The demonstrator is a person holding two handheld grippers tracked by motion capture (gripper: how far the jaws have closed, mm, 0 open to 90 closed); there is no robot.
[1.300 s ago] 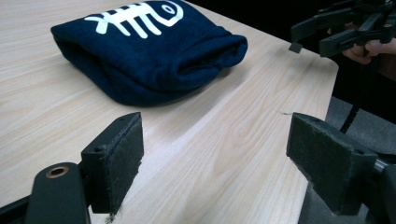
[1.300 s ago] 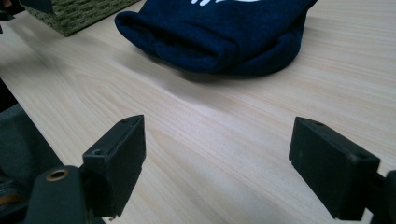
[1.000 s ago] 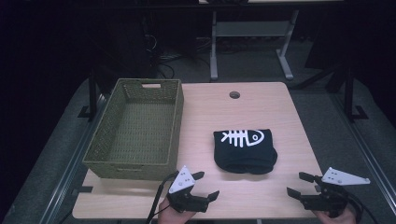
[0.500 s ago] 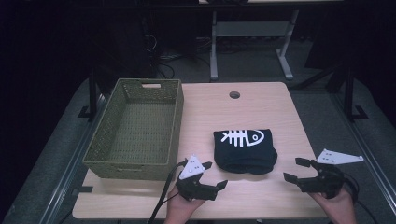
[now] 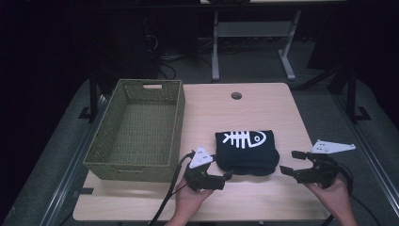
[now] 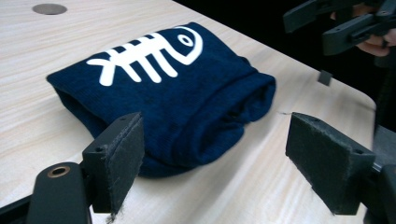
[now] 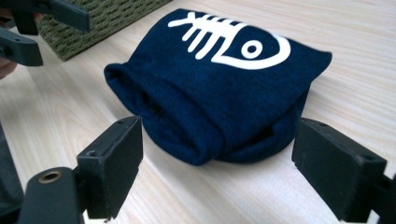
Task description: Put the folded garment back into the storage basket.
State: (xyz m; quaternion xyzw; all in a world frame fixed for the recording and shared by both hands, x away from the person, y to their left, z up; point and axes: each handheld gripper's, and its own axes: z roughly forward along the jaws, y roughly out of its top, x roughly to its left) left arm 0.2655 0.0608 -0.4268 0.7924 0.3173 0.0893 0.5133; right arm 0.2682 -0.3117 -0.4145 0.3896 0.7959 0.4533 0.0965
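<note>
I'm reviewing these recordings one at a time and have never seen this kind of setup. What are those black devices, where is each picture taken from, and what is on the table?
There is no robot here: a person holds a hand tool in each hand, each with two black padded jaws. In the high view, taken from above the person's side of the table, the left gripper sits at the near left corner of the folded cloth and the right gripper to its right.

The other two pictures come from small cameras riding on the tools, looking along their own jaws. Both show the jaws standing wide apart with nothing between them.

On the table lie a folded dark blue cloth with a white fish skeleton print and, to its left, an olive woven basket with nothing in it. Nothing is held; both tools point at the cloth from either side.
</note>
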